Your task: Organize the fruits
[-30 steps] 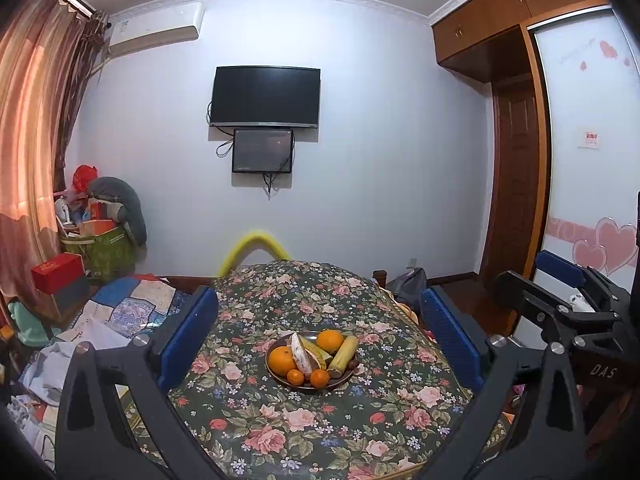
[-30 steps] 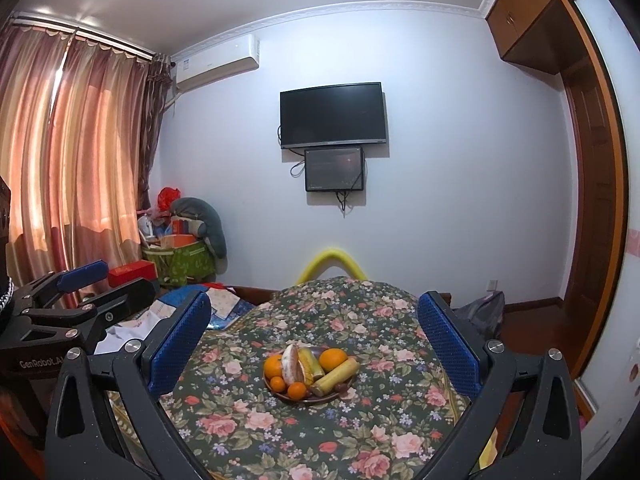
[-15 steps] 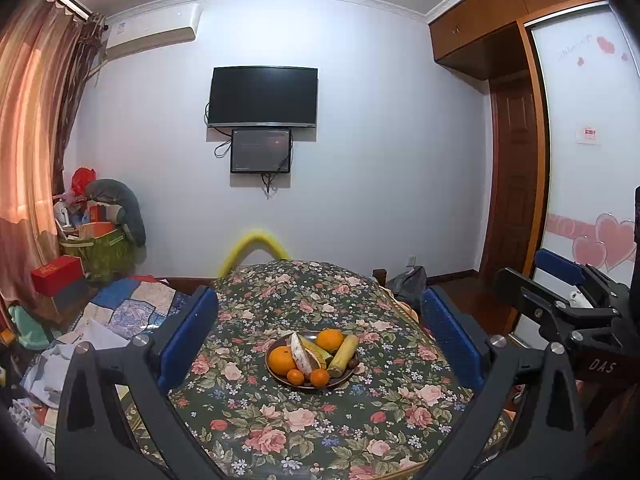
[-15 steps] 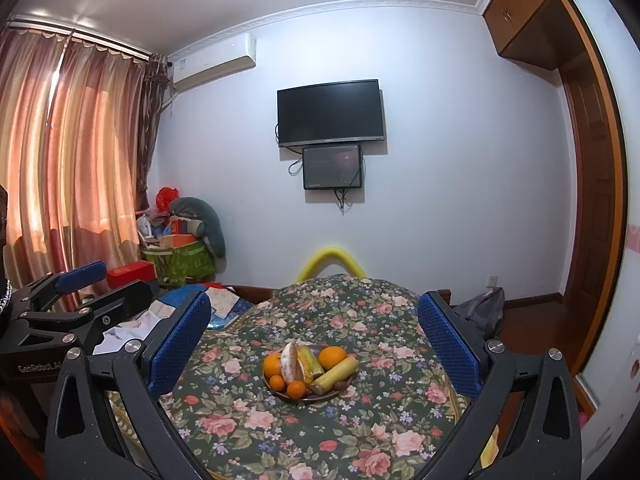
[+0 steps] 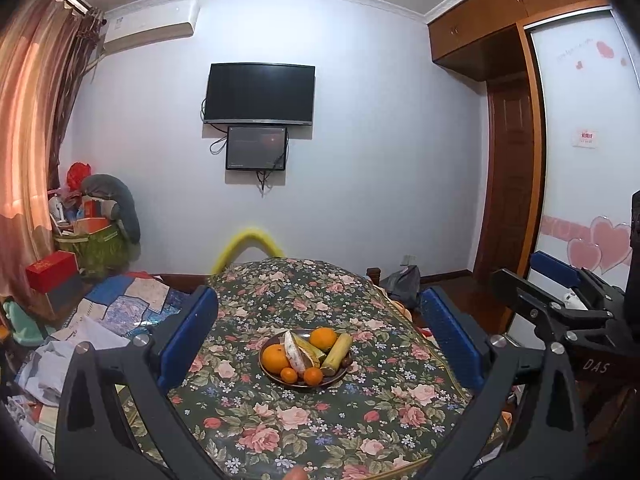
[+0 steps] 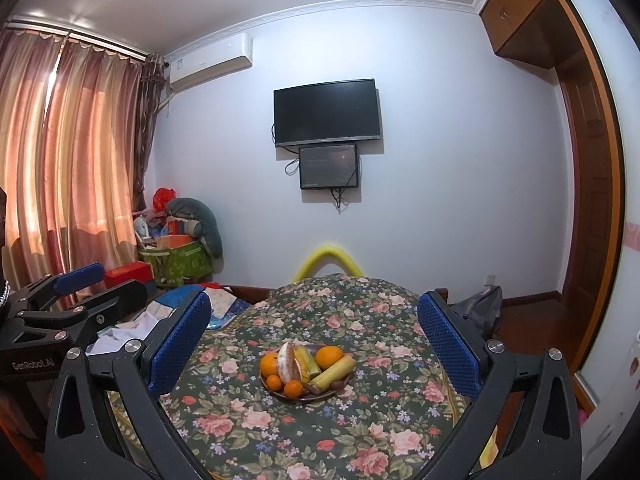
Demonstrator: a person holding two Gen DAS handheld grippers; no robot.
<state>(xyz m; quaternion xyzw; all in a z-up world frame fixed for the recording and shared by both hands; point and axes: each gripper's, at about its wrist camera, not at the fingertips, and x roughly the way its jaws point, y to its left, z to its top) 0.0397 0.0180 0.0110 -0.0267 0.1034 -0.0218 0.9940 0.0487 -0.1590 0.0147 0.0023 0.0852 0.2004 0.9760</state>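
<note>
At the far left hang pink-orange curtains [image 6: 76, 152], with a white air conditioner [image 6: 212, 62] high on the wall beside them and a heap of bags and boxes [image 6: 176, 248] in the corner below. The left gripper [image 5: 320, 320] is held above the near edge of a table under a dark floral cloth [image 5: 280, 420]; its blue-padded fingers [image 5: 188, 336] are spread wide and have hold of nothing. Between them, well ahead on the cloth near the table's middle, sits a shallow dark plate [image 5: 344, 372] heaped with fruit: a large orange [image 5: 275, 357] on the left, a second orange [image 5: 324, 338] toward the far side, two small tangerines [image 5: 312, 376] at the near rim, a pale peeled wedge [image 5: 294, 354] standing among them, and a yellow-green stalk [image 5: 338, 352] lying on the right. The right gripper [image 6: 314, 332] is likewise above the near side, its blue pads equally wide apart and empty, framing the same plate [image 6: 344, 386] from a little further right. On the far wall hangs a black television [image 5: 259, 94] with a smaller dark screen [image 5: 256, 148] just under it, and a yellow curved tube [image 5: 248, 242] rises behind the table's far edge. At the right stand a brown wooden door [image 5: 508, 184] and a white panel with pink hearts [image 5: 600, 240].
</note>
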